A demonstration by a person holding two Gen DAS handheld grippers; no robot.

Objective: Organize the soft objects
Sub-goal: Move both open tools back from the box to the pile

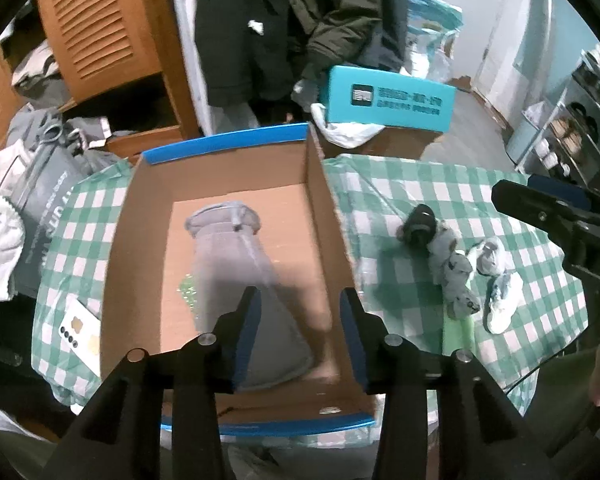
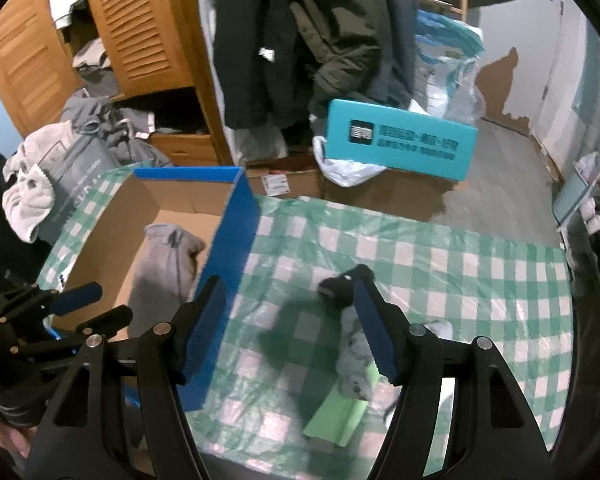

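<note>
Lying flat inside the cardboard box (image 1: 140,240), centre of the left wrist view, is a grey soft garment (image 1: 236,272): long, w/ a ribbed cuff or collar at its far end and a seam or zip running down its length, widening toward the camera. The box has brown inner walls, blue outside & blue rim, and sits on a surface covered by a green-and-white checked cloth (image 1: 412,184). The left tongs (image 1: 300,340) hover over the near end of the box w/ jaws apart and nothing between them; the blue pads frame the garment's lower edge, contact can't be told. To the right of the box on the cloth: a black rolled item (image 1: 419,225), touching it a grey patterned soft piece (image 1: 454,276), just beside that a white-and-grey pair of socks (image 1: 498,280), and a pale green flat piece (image 1: 458,334) under the grey one. In the right wrist view the right tongs (image 2: 290,328) are spread wide over the cloth, empty; the right pad overlaps the black item (image 2: 338,288) and grey piece (image 2: 354,360), the left pad is near the box's blue wall (image 2: 228,260). Teal carton (image 1: 388,100) upper right, beyond the surface.
</note>
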